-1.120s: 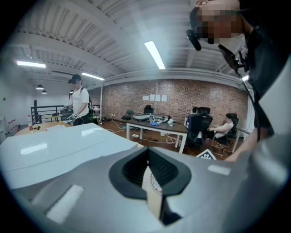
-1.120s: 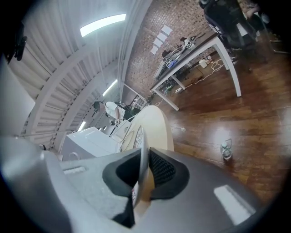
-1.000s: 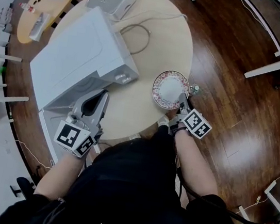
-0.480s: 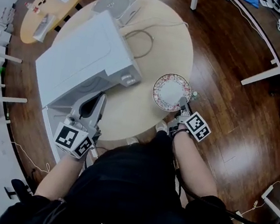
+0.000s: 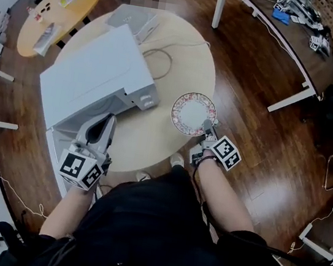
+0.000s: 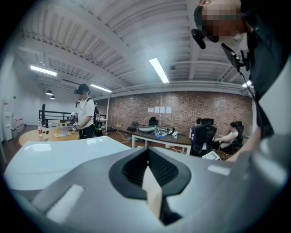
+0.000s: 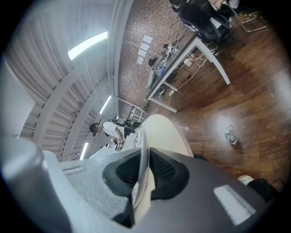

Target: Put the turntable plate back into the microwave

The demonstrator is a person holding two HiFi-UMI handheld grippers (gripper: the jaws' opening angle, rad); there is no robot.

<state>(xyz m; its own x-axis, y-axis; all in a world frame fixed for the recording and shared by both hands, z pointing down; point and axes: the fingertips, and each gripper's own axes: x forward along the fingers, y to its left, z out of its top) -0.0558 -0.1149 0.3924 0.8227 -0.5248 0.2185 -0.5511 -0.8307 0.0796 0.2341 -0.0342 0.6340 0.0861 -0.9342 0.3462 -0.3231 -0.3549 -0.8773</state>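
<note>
Claw, right (image 5: 206, 127): clamped on the near rim of the turntable plate (image 5: 192, 111) — the right gripper view shows the rim edge-on between the pads, both pressing; the grip is unchanged over the last second. Change: a second ago the plate lay at the edge of the tabletop (image 5: 179, 50); it now reads as raised off that surface, carried at 3 o'clock of the microwave (image 5: 93, 81) in the head view. Claw, left (image 5: 107, 120): jaws together, nothing between them; it hovers at the microwave's mouth, at 9 o'clock of the plate, having shifted only a little. Door (image 5: 53, 154): open, swung toward 7 o'clock. Meaning for the task: pick-up appears complete, insertion not yet begun — the plate must travel toward 9 o'clock, be held level, and enter the cavity; the left claw sits near that path and probably has to clear first.
</note>
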